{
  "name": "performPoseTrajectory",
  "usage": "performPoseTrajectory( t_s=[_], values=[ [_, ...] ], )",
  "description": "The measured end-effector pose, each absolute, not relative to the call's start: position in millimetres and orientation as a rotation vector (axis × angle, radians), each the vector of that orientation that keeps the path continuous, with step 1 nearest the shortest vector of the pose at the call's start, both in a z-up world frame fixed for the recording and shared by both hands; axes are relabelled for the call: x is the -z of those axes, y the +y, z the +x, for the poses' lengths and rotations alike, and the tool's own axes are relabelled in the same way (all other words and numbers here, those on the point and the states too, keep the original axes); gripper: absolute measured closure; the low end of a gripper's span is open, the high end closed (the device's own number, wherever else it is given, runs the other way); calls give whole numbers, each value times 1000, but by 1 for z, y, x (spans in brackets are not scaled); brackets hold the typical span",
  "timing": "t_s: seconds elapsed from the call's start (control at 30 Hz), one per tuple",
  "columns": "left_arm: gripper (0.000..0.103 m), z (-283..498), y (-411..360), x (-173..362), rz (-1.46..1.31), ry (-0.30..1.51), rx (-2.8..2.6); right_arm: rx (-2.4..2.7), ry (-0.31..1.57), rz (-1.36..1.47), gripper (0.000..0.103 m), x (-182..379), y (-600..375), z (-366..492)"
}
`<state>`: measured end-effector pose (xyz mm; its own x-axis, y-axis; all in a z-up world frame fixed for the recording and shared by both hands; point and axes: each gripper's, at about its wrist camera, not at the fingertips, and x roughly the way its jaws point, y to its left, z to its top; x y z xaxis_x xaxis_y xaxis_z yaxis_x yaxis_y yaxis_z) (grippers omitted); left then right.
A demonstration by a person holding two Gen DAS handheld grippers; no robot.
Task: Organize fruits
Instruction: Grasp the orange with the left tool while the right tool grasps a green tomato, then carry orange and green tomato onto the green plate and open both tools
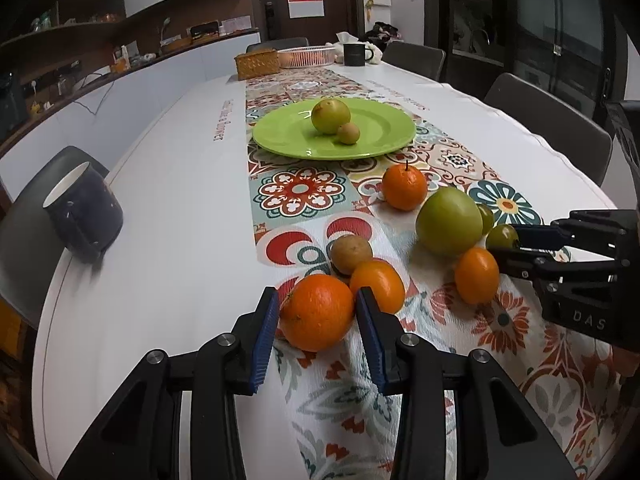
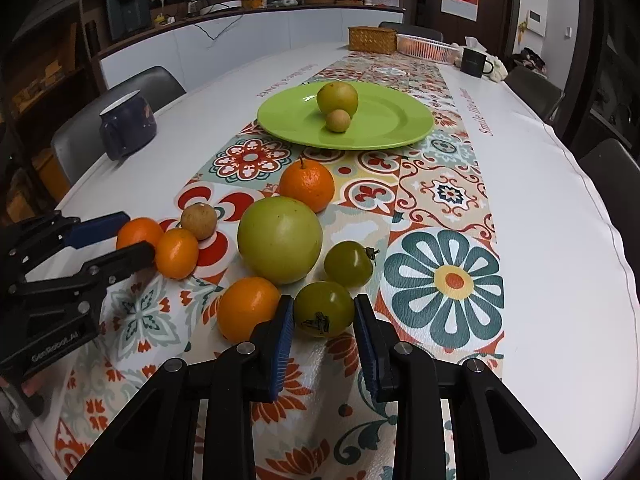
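Left gripper point(image 1: 316, 312) jaws bracket a large orange point(image 1: 317, 312), pads touching both sides. Right gripper point(image 2: 323, 310) jaws likewise flank a small green tomato point(image 2: 324, 309). Both fruits sit on the patterned runner point(image 2: 440, 200); green plate point(image 2: 400, 128) lies beyond, holding two fruits.

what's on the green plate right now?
Two fruits sit on the round green plate: a larger yellow-green round fruit and a small tan round fruit just in front, touching or nearly so. Whatever lies directly behind the larger fruit is hidden.
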<state>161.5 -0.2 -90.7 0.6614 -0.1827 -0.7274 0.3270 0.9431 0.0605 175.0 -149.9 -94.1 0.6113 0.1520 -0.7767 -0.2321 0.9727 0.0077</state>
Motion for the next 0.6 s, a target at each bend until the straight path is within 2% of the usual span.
performPoseTrajectory(
  t_s=[0.6],
  values=[
    [66, 149, 2, 71, 139, 781, 242, -224, 836, -85, 72, 77, -154, 169]
  ],
)
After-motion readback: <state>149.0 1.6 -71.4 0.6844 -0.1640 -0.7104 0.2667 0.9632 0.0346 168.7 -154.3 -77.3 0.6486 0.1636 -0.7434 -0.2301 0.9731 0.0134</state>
